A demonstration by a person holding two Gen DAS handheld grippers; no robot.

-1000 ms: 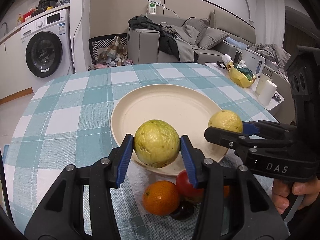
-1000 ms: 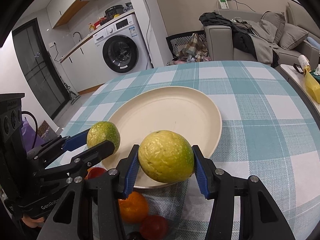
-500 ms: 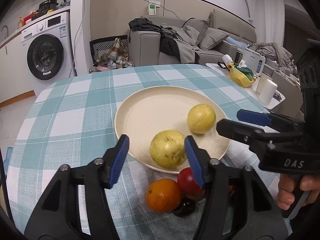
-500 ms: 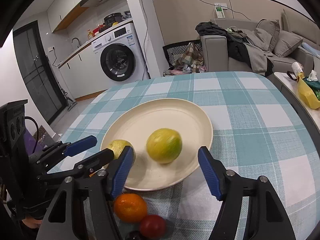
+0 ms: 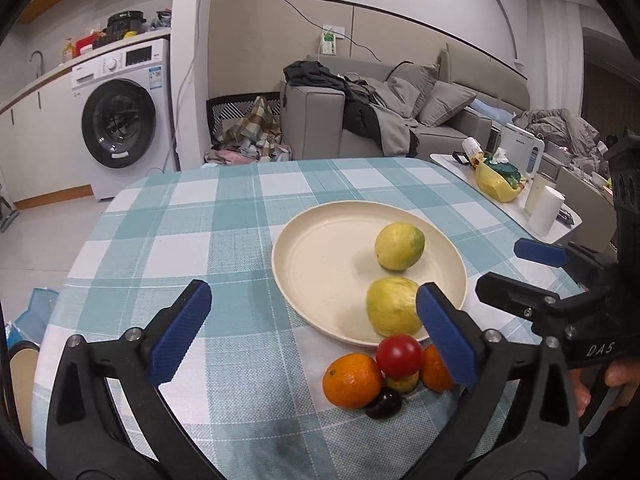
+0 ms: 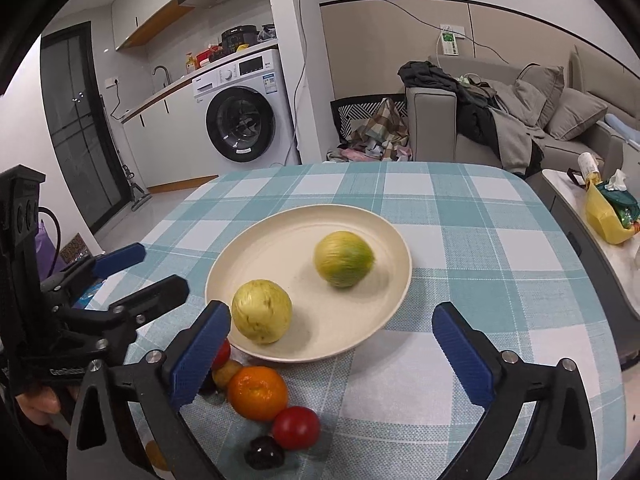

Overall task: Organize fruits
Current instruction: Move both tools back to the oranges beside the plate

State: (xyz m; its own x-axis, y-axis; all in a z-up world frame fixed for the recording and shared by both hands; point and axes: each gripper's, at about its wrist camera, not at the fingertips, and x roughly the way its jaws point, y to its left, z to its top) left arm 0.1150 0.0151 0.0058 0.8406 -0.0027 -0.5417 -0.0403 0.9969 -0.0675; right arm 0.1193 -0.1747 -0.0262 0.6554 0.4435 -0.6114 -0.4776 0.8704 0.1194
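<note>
Cream plate (image 5: 304, 240), teal-and-white checked tablecloth (image 5: 192, 220).

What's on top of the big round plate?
Two yellow-green fruits sit on the cream plate, apart from each other. Nothing else shows on it. The plate hidden under each fruit can't be seen.

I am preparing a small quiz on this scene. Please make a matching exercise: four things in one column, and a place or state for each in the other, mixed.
1. plate
2. orange
3. tomato
4. left gripper

a. red, on the cloth
b. jaws wide open, nothing between them
c. holds two yellow-green fruits
d. on the cloth, nearest the plate's rim

Pairs: 1-c, 2-d, 3-a, 4-b
</note>
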